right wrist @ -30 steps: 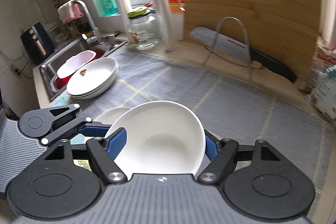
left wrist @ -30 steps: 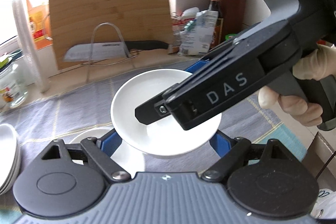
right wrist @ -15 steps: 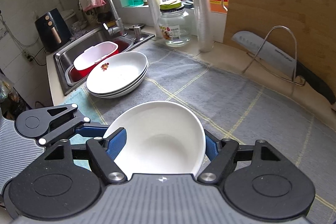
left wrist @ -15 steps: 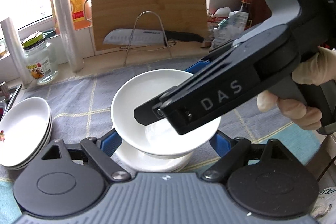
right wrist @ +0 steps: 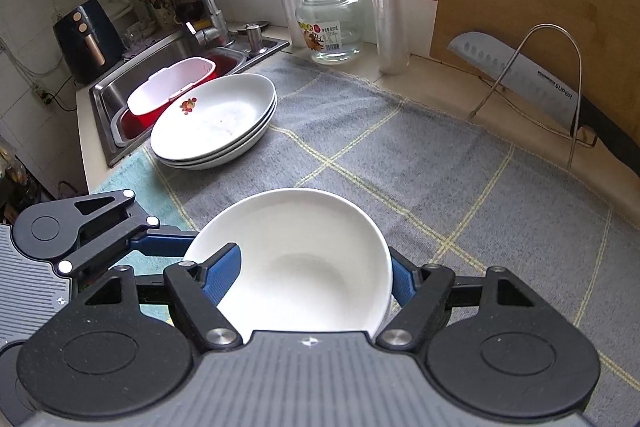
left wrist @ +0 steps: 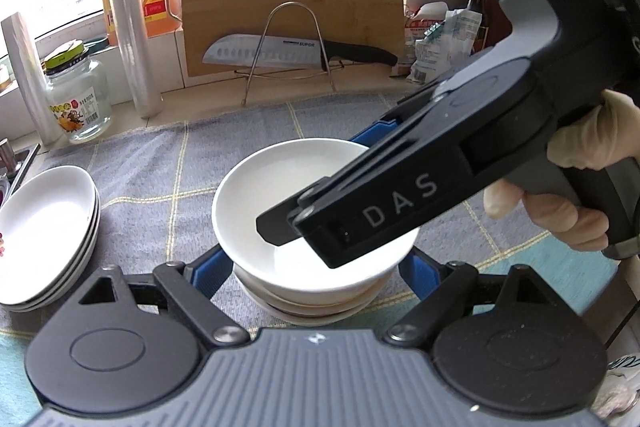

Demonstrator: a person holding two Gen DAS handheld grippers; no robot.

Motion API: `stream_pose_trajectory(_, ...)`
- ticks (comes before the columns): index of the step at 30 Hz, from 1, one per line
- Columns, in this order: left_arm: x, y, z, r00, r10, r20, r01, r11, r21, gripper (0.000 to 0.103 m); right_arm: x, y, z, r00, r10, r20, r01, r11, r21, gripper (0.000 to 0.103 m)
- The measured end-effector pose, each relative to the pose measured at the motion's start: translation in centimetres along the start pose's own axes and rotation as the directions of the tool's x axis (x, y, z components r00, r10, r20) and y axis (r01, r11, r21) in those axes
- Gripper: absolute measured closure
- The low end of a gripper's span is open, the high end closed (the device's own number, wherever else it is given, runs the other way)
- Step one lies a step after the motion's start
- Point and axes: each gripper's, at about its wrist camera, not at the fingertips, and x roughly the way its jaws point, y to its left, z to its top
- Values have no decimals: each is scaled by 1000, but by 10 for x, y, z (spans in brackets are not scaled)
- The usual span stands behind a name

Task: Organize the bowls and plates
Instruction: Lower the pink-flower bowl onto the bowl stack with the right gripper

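"Two claws are at one white bowl [left wrist: 256, 203]. Do you see them?"

"Yes! Who has the bowl?"

"The right gripper [right wrist: 316, 259] does. It is clamped on the bowl. One blue finger is inside it and the other is outside, on the far wall. A right hand [left wrist: 568, 203] in a pale glove holds that gripper."

"And the left gripper [left wrist: 314, 261]?"

"Its blue fingers stand one on each side of the bowl, low down. I cannot tell if they press on it or just sit close."

"Where is the bowl?"

"It sits in another white bowl [left wrist: 320, 309] right under it. Both are on the grey checked cloth [left wrist: 160, 167]."

"What else is there?"

"Three white plates [right wrist: 216, 123] are stacked to the left, on the same cloth, near the sink [right wrist: 116, 95]. They are well apart from the bowls."
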Motion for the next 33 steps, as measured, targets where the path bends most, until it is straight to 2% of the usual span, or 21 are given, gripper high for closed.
stream_pose_trajectory(16,6,-7,-1,1000,25,0,-25,999,47,12,1,2,-2,1000,-13,1,13,1000,-8,19)
stream_pose_trajectory(18,8,-5,-1,1000,23,-7,-23,999,44,10,1,1,-2,1000,-6,-2,6,1000,-6,11)
stream_pose_trajectory(22,6,-2,-2,1000,12,-5,-12,999,34,10,-1,4,-3,1000,-17,6,17,1000,-23,5)
stream_pose_trajectory(23,5,-2,-3,1000,13,-2,-13,999,39,10,-2,4,-3,1000,-20,7,20,1000,-23,1)
stream_pose_trajectory(29,-3,5,-7,999,-32,18,31,998,47,9,-13,2,-7,998,-41,38,42,999,-33,0)
stream_pose_trajectory(33,-8,15,-14,997,-80,9,79,993,88,8,-24,0,-14,997,-48,53,50,998,-49,0)
